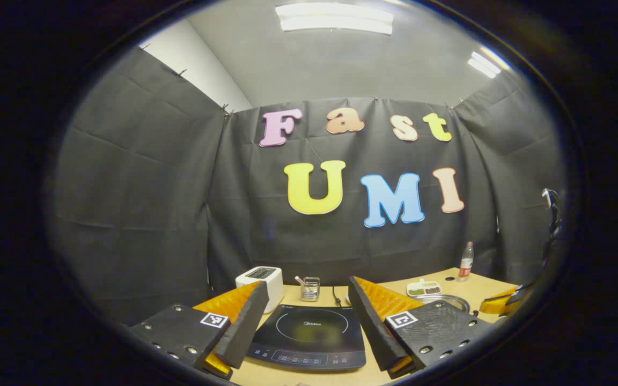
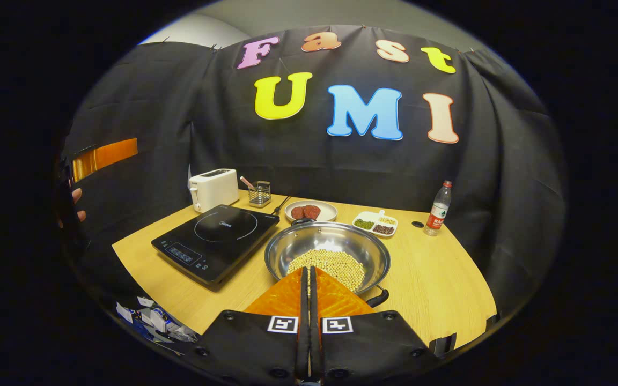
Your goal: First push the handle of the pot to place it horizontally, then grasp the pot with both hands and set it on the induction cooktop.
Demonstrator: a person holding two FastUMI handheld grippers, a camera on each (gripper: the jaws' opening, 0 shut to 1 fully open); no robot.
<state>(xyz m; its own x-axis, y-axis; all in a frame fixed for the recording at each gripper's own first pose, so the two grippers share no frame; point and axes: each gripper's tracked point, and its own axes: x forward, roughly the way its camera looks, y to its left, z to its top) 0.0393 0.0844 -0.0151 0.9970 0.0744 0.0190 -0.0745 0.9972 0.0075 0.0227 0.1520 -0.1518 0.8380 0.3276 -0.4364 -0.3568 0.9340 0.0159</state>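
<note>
The first step, the push on the handle, looks not yet done; the right gripper (image 2: 309, 276) has its fingers pressed together, empty, above the near rim of the shiny round metal pot (image 2: 336, 244) of yellow beans; next it must nudge the short black handle (image 2: 377, 298) sideways; the left gripper (image 1: 305, 308) is wide open, empty, above the flat black induction cooktop (image 2: 218, 238); the white toaster (image 2: 213, 187), wire basket (image 2: 259, 194), plate of red patties (image 2: 310, 211), snack tray (image 2: 376, 223) and plastic bottle (image 2: 438, 209) sit far back on the wooden tabletop (image 2: 438, 289), out of the way

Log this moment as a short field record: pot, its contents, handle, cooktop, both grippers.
pot: steel pot on the table, right of the induction cooktop
contents: pale beans
handle: dark handle at the near rim, by the right gripper
cooktop: bare
left gripper: open, above the cooktop
right gripper: shut, empty, at the pot's near rim
</note>
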